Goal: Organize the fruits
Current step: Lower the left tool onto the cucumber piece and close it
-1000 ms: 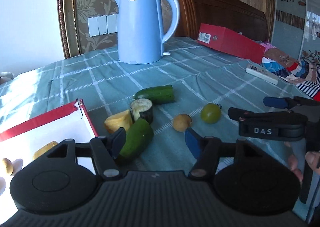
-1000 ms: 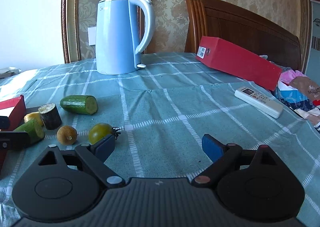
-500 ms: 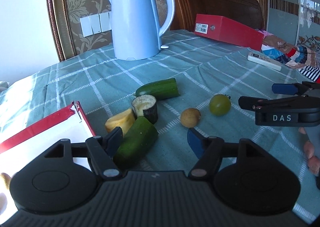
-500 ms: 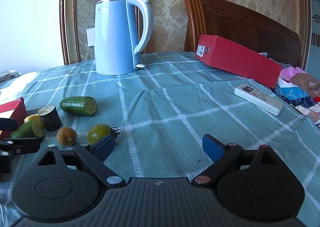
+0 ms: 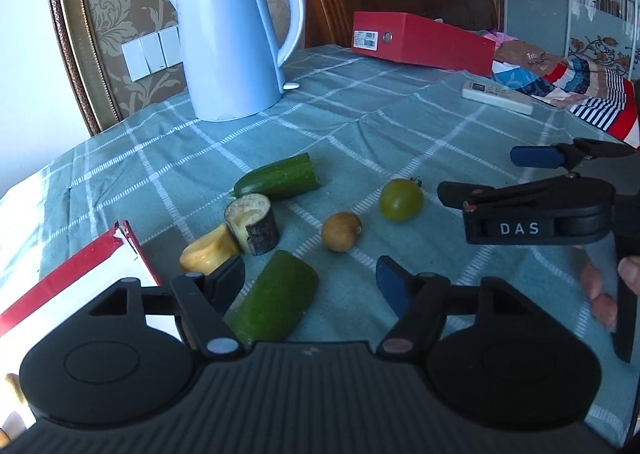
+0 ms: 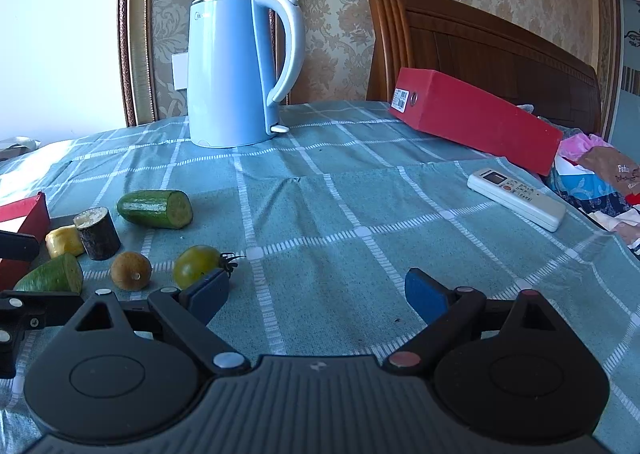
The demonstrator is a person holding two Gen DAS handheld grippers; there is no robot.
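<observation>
My left gripper (image 5: 310, 274) is matte black with blue pads and silver rivets; my right gripper (image 6: 316, 296) matches, its side lettered "DAS".

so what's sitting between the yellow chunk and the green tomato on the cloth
In the left wrist view, the dark-skinned cut piece touches the yellow chunk; then the small brown round fruit sits apart, short of the green tomato.
</observation>
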